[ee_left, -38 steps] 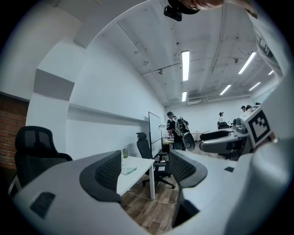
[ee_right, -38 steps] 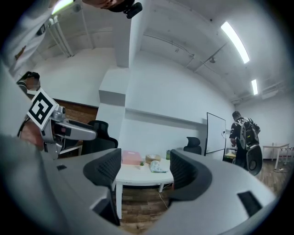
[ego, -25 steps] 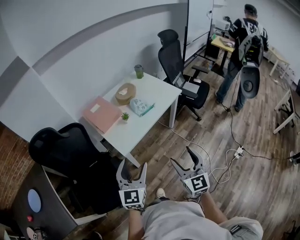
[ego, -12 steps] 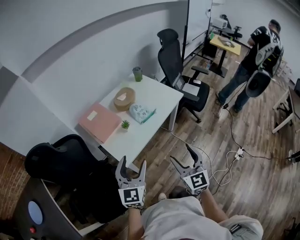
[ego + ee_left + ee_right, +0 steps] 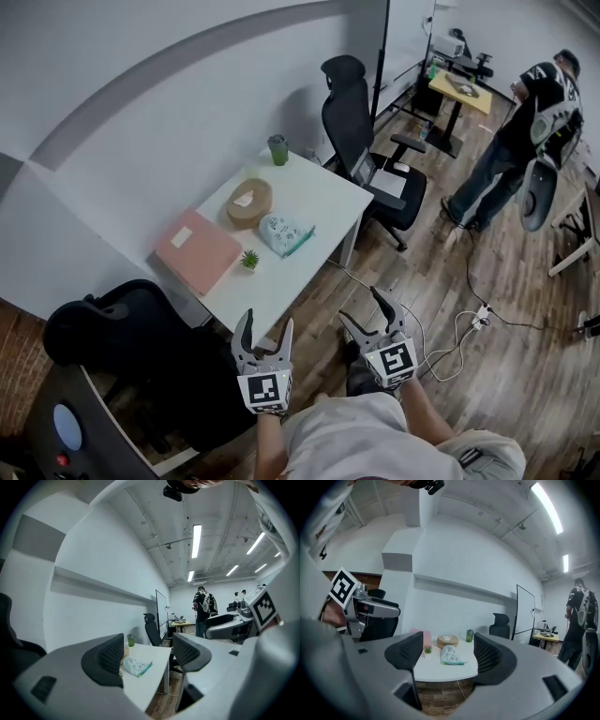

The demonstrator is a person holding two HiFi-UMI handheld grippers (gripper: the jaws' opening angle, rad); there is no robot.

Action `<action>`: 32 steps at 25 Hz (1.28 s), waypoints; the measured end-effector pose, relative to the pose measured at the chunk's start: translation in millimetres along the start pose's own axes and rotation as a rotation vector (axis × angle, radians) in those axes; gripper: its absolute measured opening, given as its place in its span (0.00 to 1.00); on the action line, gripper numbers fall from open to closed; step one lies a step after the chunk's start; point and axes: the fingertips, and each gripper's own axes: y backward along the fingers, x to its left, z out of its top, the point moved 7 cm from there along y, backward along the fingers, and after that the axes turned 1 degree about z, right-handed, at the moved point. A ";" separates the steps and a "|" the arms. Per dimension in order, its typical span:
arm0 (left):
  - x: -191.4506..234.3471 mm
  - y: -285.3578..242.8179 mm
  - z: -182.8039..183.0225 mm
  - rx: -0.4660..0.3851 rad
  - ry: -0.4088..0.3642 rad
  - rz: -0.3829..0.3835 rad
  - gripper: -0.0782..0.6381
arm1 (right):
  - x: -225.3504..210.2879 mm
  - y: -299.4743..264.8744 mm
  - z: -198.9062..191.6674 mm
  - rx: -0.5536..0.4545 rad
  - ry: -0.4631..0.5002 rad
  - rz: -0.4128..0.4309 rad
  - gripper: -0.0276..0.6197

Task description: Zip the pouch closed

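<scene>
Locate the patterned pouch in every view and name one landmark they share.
Head view: pouch near centre, on the white table.
Left gripper view: pouch low centre, framed between the open jaws.
Right gripper view: pouch low centre, between the open jaws.
Shared landmark: the green cup at the table's far edge.

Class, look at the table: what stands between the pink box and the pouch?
A small potted plant stands between the pink box and the pouch, near the table's front edge. The head view shows this best.
</scene>
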 end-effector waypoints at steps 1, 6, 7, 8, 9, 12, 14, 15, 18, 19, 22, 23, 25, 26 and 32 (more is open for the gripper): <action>-0.2 -6.9 -0.9 0.001 -0.001 0.009 0.54 | -5.9 -6.2 -1.8 0.000 -0.004 0.008 0.57; -0.6 -48.4 -9.9 0.027 0.000 0.060 0.54 | -41.8 -48.1 -12.8 -0.003 -0.013 0.064 0.57; -1.4 -57.3 -10.3 0.033 -0.001 0.069 0.54 | -49.7 -56.7 -15.1 0.000 -0.017 0.082 0.57; -2.6 -66.4 -9.9 0.039 -0.002 0.079 0.54 | -58.4 -65.1 -17.4 0.004 -0.021 0.100 0.57; -3.8 -75.5 -9.0 0.045 -0.002 0.093 0.54 | -67.4 -73.2 -19.0 0.007 -0.024 0.117 0.57; -7.4 -102.8 -7.2 0.066 0.002 0.137 0.54 | -95.3 -96.6 -20.5 0.018 -0.027 0.159 0.57; -9.2 -121.2 -9.7 0.085 0.007 0.161 0.54 | -112.4 -113.3 -22.6 0.025 -0.031 0.184 0.56; -10.1 -130.5 -11.2 0.092 0.009 0.171 0.54 | -119.9 -121.7 -25.1 0.029 -0.034 0.200 0.56; -15.0 -156.3 -13.6 0.111 0.013 0.204 0.54 | -139.5 -143.8 -33.5 0.038 -0.041 0.261 0.56; -17.7 -164.4 -13.4 0.119 0.012 0.215 0.54 | -146.6 -150.2 -35.1 0.040 -0.042 0.279 0.56; -24.0 -188.4 -11.4 0.137 0.011 0.255 0.54 | -168.1 -171.6 -38.2 0.043 -0.044 0.331 0.56; -25.7 -196.0 -11.1 0.142 0.010 0.266 0.54 | -174.7 -179.3 -39.0 0.044 -0.043 0.349 0.56; -28.9 -209.2 -12.1 0.155 0.011 0.287 0.54 | -186.3 -193.4 -41.2 0.048 -0.039 0.382 0.56; -30.3 -215.0 -13.2 0.162 0.013 0.297 0.54 | -191.4 -199.9 -42.6 0.050 -0.038 0.398 0.56; -33.0 -244.1 -24.2 0.208 0.027 0.344 0.54 | -210.6 -236.8 -56.7 0.086 -0.040 0.470 0.54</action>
